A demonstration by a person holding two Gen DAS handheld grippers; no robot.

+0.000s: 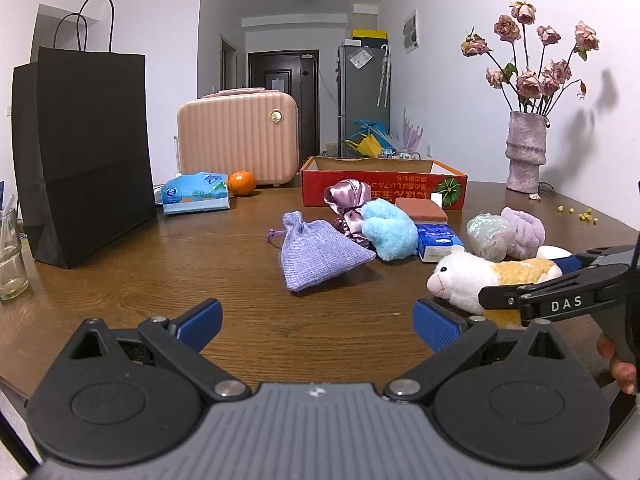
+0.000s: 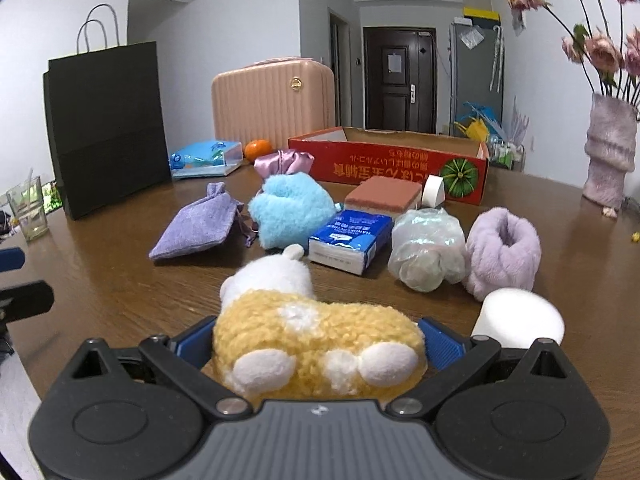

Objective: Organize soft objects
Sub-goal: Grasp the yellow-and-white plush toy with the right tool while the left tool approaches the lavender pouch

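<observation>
Plush toy [image 2: 316, 344] lies on table [image 2: 120, 288], lower centre of right wrist view, between right tongs [image 2: 316, 342] pads, gripped. Left tongs [image 1: 318, 322] spread wide, empty, above bare table.

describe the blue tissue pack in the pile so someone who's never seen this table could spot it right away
Start at the red cardboard box at the back of the wooden table. In front of it lies a brick-red sponge block, and the tissue pack sits just nearer than that, between the fluffy light-blue plush and a clear crinkled plastic bundle. It is the only flat, glossy, printed dark-blue packet among them.
</observation>
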